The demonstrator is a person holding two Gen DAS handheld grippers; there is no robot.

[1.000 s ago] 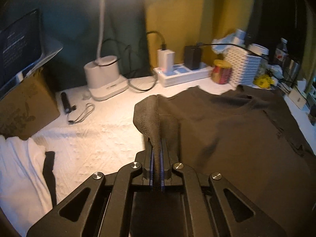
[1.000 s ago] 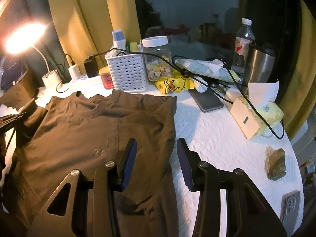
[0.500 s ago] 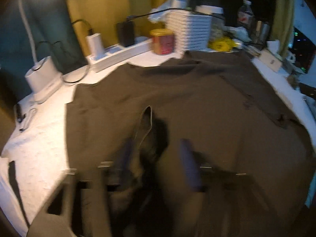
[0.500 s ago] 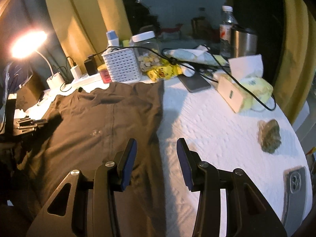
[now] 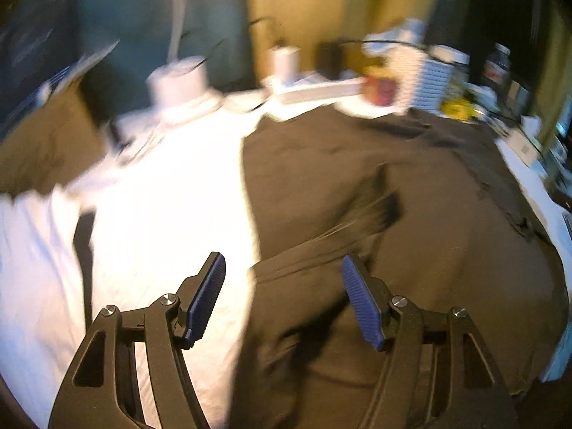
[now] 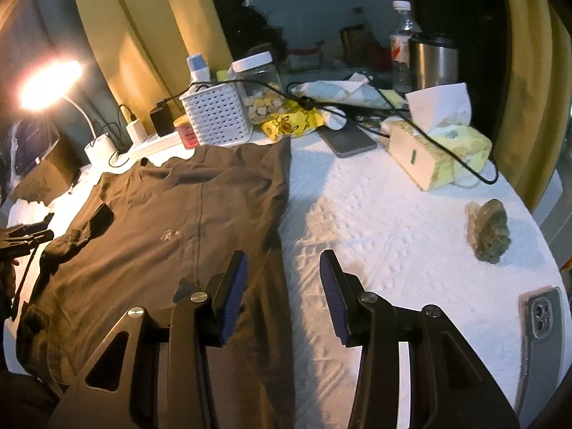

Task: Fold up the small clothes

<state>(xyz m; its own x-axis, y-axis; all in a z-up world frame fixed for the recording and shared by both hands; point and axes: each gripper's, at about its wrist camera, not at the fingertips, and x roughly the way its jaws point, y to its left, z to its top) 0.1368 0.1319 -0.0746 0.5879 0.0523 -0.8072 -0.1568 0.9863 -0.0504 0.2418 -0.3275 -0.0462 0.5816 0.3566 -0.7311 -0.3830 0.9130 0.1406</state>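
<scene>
**Sleeve dropped, left side next**

Left gripper (image 5: 282,296) jaws just opened wide, nothing between them; shirt (image 5: 411,214) edge directly below. Right gripper (image 6: 282,286) half open, empty, straddling the shirt's right edge. Right view alone shows the folded-in sleeve (image 6: 89,228) clearly; left view blurred.

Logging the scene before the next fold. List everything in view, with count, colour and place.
T-shirt: 1, dark brown, flat on the white table cover.
Basket: 1, white, behind shirt.
Jar: 1, clear, white lid.
Tissue box: 1, yellow, right.
Phone: 1, grey, right edge.
Lamp: 1, white, lit, far left.
Steel tumbler: 1, back.
Water bottle: 1, clear.
Left gripper: black, blue pads, open.
Right gripper: same, open, over the shirt's right edge.
</scene>
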